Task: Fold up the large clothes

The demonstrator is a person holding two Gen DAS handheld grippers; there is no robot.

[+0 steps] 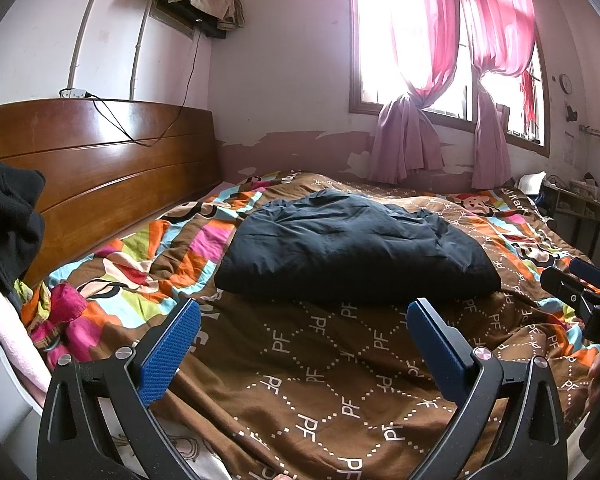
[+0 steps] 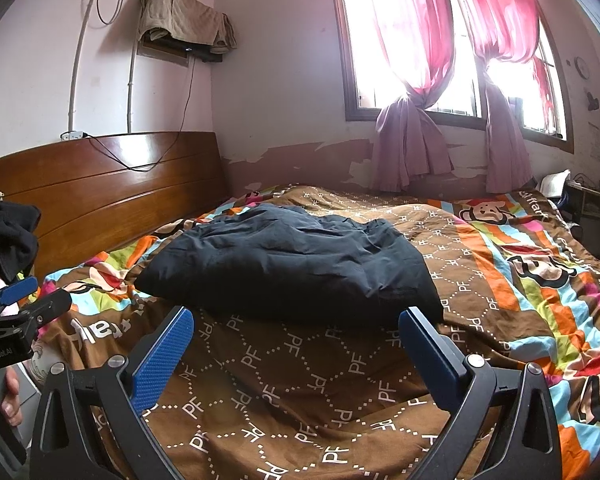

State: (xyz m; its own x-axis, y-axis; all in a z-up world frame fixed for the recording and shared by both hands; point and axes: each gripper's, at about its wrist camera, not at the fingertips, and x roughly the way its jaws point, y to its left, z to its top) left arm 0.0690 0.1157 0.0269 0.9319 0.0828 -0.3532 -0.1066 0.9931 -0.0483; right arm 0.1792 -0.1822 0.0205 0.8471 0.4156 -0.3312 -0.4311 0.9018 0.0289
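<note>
Your left gripper and right gripper hang low over the near edge of the bed, fingers spread wide on both and pinching nothing. Each gripper shows at the edge of the other's view, so you are holding them side by side and close together.

Under them lies the brown patterned quilt, rumpled and loose. That is your first hazard: come down too low and the blue pads will likely catch the bedding along with the clothing, and any lift would drag the quilt with it.

Just past the fingertips sits the dark garment, a puffy, bunched mound resting on the quilt near the middle of the bed, apart from both grippers. It looks thick and slippery. Its sleeves, hem and collar cannot be told apart from here, so a grab at the near edge may take several layers at once, or a single outer layer that slides free. With the grippers this close together, a symmetrical hold on a large piece looks hard to get; the fabric could sag between them or twist.

At far left a second dark garment hangs beside the wooden headboard, within reach of a wide leftward swing. Pink curtains frame the bright window behind.
</note>
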